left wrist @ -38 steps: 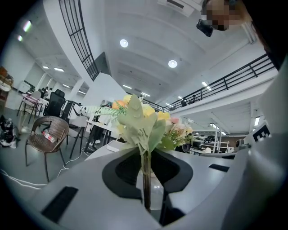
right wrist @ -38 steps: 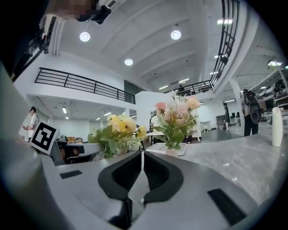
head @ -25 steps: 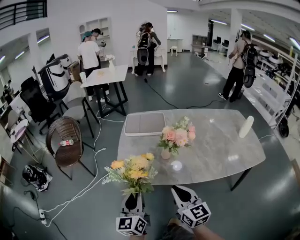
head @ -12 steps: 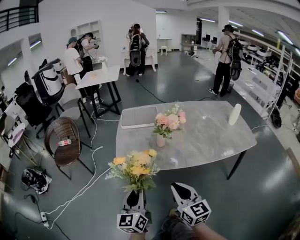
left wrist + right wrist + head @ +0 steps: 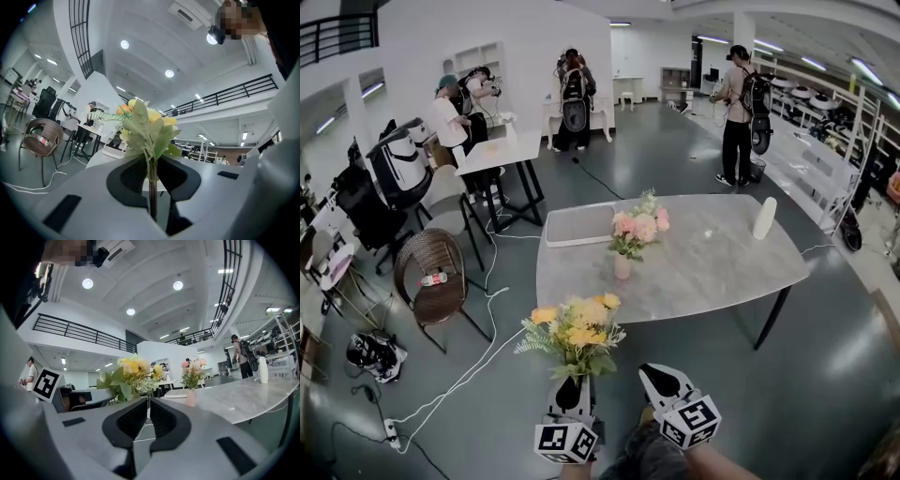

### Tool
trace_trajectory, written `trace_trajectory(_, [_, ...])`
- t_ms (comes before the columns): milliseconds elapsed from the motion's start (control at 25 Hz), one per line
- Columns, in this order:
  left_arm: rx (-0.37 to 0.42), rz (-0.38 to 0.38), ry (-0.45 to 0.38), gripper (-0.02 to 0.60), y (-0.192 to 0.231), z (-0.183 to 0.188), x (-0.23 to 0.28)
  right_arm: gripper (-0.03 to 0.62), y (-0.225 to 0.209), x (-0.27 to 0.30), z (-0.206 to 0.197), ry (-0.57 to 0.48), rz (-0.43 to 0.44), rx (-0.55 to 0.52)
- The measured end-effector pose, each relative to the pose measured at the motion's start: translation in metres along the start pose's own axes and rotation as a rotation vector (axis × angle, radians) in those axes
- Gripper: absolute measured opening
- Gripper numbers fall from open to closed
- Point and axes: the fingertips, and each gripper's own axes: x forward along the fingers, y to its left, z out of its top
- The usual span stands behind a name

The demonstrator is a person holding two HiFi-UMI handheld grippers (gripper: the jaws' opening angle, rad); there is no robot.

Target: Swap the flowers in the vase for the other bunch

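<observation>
A long pale stone bench is standing across a grey floor, seen from above in the head view. A flat grey tray is lying at the bench's far left corner. A bunch of yellow flowers is hanging over the floor, short of the bench's near edge and well apart from the vase. Pink flowers are sitting in a small pink vase just in front of the tray. A white bottle is standing upright near the bench's right end.

Only the left gripper view is showing the grip. There the left gripper is pinching one thin stem of the yellow flowers between its fingers. A wicker chair is showing at that view's left, and the leaves are hiding the vase.

The right gripper view is showing the right gripper with its fingers pressed together on nothing. The yellow flowers are showing at that view's left, with the vase and bottle on the bench beyond.

The yellow flowers are standing upright, stem running straight down into the grip and blooms pointing up.
</observation>
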Motion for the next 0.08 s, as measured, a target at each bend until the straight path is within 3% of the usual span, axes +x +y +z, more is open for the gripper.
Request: trace_trajectory(80, [0.003, -0.005, -0.005, 0.072, -0.0021, 0.0002, -0.0085, 0.034, 0.0074, -0.0050, -0.0020, -0.002, 0.008, -0.003])
